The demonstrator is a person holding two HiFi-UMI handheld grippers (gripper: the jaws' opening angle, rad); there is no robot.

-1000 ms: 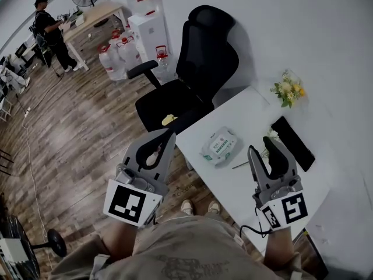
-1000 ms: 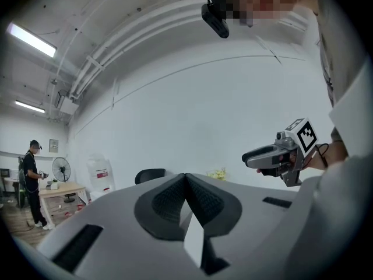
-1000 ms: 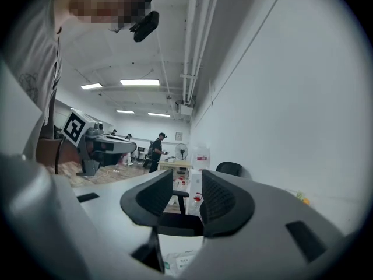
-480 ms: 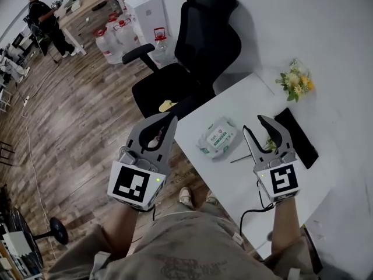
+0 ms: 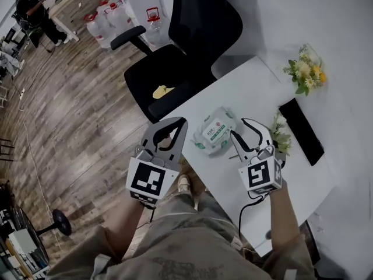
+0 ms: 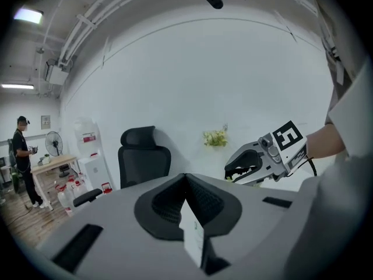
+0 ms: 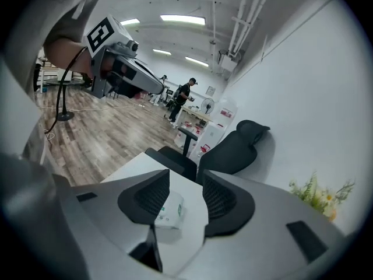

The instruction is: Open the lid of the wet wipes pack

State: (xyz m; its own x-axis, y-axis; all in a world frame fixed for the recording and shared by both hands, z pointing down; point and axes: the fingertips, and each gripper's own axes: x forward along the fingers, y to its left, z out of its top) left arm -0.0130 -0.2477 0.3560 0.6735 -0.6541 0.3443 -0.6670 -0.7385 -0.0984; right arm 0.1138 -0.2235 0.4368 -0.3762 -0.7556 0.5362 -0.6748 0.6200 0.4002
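**Head view with both gripper views, near to far.** The person's lap and forearms fill the lower edge of the head view. One shoe (image 5: 184, 185) shows on the wooden floor (image 5: 76, 115) below the grippers.

**Left gripper** (image 5: 180, 123): it is held at the near-left corner of the white counter (image 5: 256, 92), with its body over the floor and its marker cube toward the wearer. Its fingers are closed tip to tip and hold nothing, as the left gripper view shows.

**Right gripper** (image 5: 238, 127): it is held above the counter, pointing away and downward. Its fingers stand wide apart and are opening. In the right gripper view the wet wipes pack (image 5: 214, 130) appears in the gap between them, but neither pad touches it.

The pack lies flat near that same corner of the counter, between the two grippers and just beside the right fingertips, with its printed label upward.

Just right of the right gripper is a small sprig of pale flowers (image 5: 281, 137). Beyond it a black slab (image 5: 300, 130) lies flat on the counter. Farther back stands a posy of yellow and white flowers (image 5: 306, 74).

Past the counter's left edge is a black office chair (image 5: 195, 39) with a yellow thing (image 5: 160, 91) on its seat.

Farthest off, water bottles (image 5: 108, 13) stand by the white wall. A person in dark clothes (image 5: 29, 7) stands across the room.
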